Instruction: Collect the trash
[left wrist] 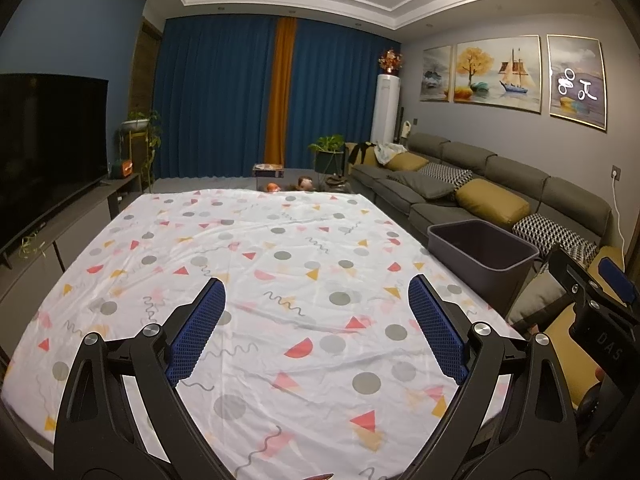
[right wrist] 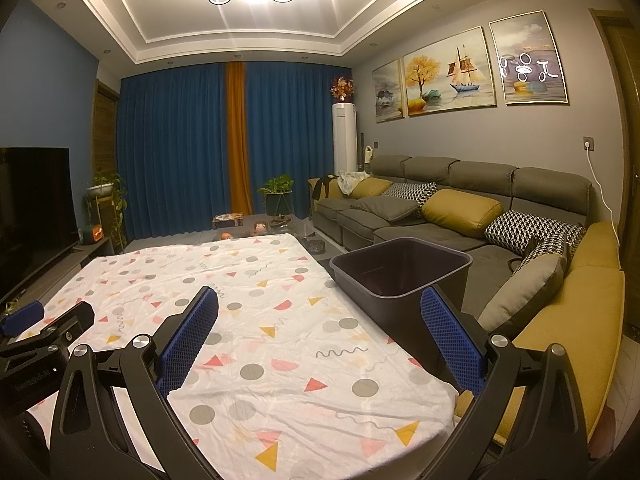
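A dark rectangular trash bin [left wrist: 486,258] stands at the table's right edge; it also shows in the right wrist view [right wrist: 404,276], just beyond my right finger. No trash shows on the patterned white tablecloth [left wrist: 280,260], which also fills the right wrist view [right wrist: 256,292]. My left gripper [left wrist: 316,292] is open and empty above the cloth. My right gripper [right wrist: 320,304] is open and empty over the table's right side. Part of the right gripper shows at the right of the left wrist view [left wrist: 592,300], and part of the left gripper at the left of the right wrist view [right wrist: 44,328].
A grey sofa [right wrist: 460,216] with yellow and patterned cushions runs along the right. A TV [left wrist: 44,148] on a low cabinet stands on the left. Blue curtains, plants and floor items [left wrist: 276,178] lie beyond the table's far edge.
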The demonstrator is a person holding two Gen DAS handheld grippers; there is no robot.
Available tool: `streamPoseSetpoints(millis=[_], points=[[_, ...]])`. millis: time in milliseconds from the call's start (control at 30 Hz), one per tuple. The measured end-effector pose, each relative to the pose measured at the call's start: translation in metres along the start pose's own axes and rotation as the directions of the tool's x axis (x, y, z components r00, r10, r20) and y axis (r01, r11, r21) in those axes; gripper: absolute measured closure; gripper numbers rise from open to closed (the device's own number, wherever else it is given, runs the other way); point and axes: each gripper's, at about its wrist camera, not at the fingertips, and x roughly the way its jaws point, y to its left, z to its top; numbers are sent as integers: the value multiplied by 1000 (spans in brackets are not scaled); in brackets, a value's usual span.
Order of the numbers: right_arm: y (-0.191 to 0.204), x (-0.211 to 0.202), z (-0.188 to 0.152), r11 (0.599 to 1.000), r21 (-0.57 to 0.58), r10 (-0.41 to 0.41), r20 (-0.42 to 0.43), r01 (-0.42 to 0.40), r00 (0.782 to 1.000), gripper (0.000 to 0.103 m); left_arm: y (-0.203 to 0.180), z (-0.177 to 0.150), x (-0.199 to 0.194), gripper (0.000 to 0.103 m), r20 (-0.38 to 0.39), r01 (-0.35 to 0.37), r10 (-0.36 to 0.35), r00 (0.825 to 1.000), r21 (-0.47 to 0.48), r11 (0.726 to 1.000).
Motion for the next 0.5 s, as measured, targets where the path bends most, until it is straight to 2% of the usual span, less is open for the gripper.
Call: streamPoseSetpoints(millis=[267, 500], points=[[2, 1, 0, 1000, 2, 0, 1, 0, 1000, 5, -1, 1, -1, 7, 1, -9, 9, 1000, 6, 1000], [1, 1, 0, 1000, 5, -2, 1, 2, 1000, 5, 6, 3, 0, 6, -14, -26, 25, 1000, -26, 999]])
